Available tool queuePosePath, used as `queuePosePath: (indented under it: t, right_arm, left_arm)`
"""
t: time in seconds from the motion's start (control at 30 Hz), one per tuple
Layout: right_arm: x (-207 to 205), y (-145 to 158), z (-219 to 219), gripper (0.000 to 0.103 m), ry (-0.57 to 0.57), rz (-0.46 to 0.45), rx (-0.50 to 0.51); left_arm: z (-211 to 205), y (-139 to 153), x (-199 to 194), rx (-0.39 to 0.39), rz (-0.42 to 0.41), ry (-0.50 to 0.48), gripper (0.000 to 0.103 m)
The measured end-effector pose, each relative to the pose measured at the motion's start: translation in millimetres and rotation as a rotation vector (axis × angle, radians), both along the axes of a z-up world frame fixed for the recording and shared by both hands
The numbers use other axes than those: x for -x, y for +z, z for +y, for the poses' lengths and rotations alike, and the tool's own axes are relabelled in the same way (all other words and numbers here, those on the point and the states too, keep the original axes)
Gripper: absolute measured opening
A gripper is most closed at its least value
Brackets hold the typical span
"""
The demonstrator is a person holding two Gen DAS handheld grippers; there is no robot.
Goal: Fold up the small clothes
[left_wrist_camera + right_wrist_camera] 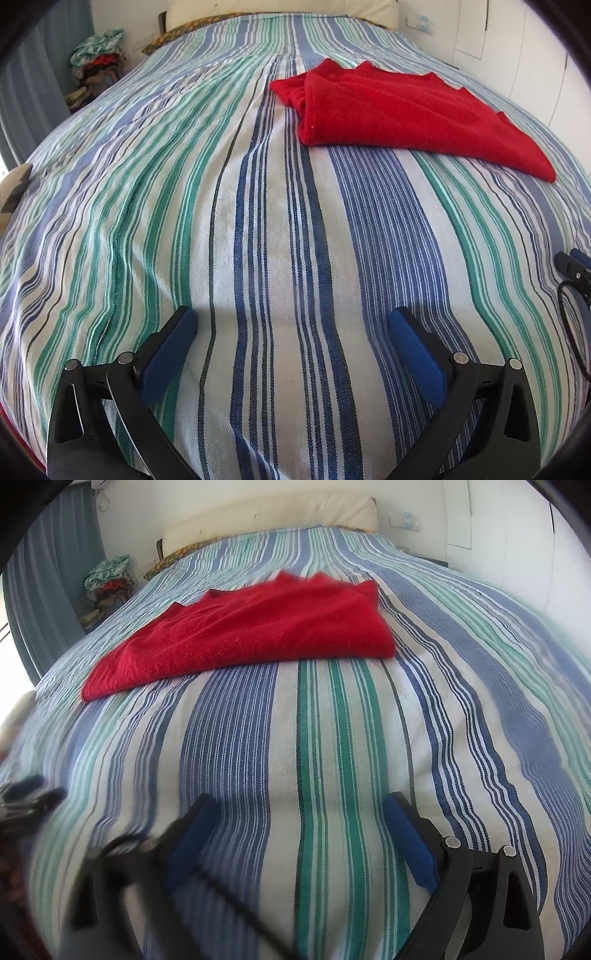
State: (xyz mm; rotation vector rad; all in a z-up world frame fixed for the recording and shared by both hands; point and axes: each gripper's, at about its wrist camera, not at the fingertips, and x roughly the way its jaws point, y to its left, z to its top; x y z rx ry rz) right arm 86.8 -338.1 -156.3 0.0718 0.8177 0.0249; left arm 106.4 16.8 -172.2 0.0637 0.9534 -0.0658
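Both the left gripper [293, 321] and the right gripper [299, 808] hover wide and empty over the striped bedspread [258, 240], near of the folded red garment [399, 114], which lies flat mid-bed, probably finished and released.

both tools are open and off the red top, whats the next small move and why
Probably bring the right tool forward to the near edge of the red garment. It lies already folded over on the striped bedspread, untouched, and both the right and left tool hover open and empty short of it.
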Motion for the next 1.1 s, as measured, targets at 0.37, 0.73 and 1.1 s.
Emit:
queuePosePath:
  t: [0.37,0.73,1.1]
  right_arm:
    - [-2.4,-0.2,3.7,0.092,0.0,0.002,0.017]
    - [-5.2,-1.4,5.8,0.093,-0.003,0.006,0.029]
    - [-7.1,-2.2,7.0,0.093,-0.006,0.008,0.045]
  left_arm:
    - [-1.2,-1.4,6.6,-0.003,-0.028,0.0,0.102]
    - [-1.2,-1.0,8.3,-0.002,-0.031,0.0,0.103]
    - [-1.9,0.4,8.5,-0.001,-0.039,-0.003,0.103]
